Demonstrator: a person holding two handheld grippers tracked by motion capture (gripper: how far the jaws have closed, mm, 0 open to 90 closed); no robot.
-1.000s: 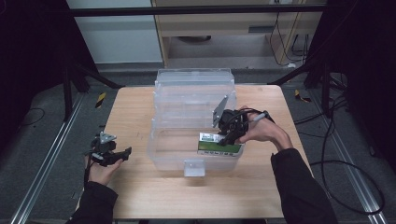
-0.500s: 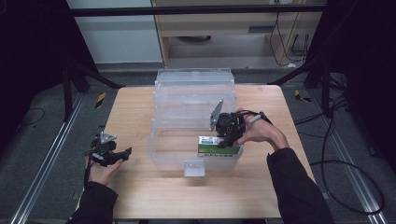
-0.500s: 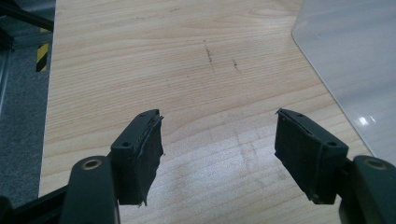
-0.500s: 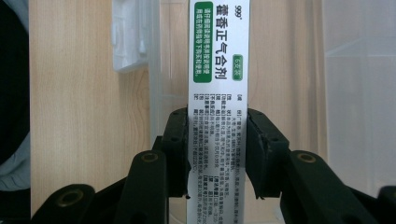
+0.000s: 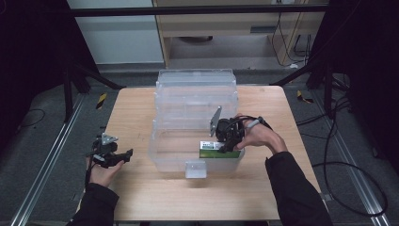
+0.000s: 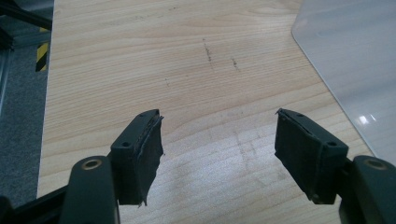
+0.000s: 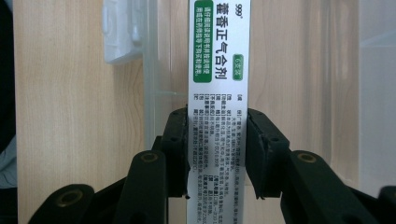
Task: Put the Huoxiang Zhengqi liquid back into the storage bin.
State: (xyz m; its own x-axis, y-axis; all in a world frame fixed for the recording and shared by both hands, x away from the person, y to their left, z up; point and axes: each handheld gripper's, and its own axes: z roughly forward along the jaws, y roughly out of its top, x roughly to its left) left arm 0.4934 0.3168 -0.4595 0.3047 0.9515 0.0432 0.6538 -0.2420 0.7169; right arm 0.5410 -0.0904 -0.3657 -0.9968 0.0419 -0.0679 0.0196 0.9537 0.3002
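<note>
One box in play — a white-and-green medicine carton (image 7: 218, 93), clamped between the pads of the right gripper (image 5: 229, 140). In the right gripper view the carton runs straight out ahead along the gripper's own line, its long axis continuing that of the jaws, which press on its two narrow sides near the printed end. From the high view it sits inside the clear plastic bin (image 5: 169, 155), low at the near right corner, lying roughly level with its length along the bin's front wall. Lid of the bin stands open behind.

Left gripper (image 5: 113, 157) rests well apart at the table's (image 5: 141, 108) left edge, jaws spread wide over bare wood, nothing between them.

Judgement: right hand is the one placed for the coming move — the carton looks close to the bin floor, so the release turns on keeping that long axis parallel to the front wall as it settles.
</note>
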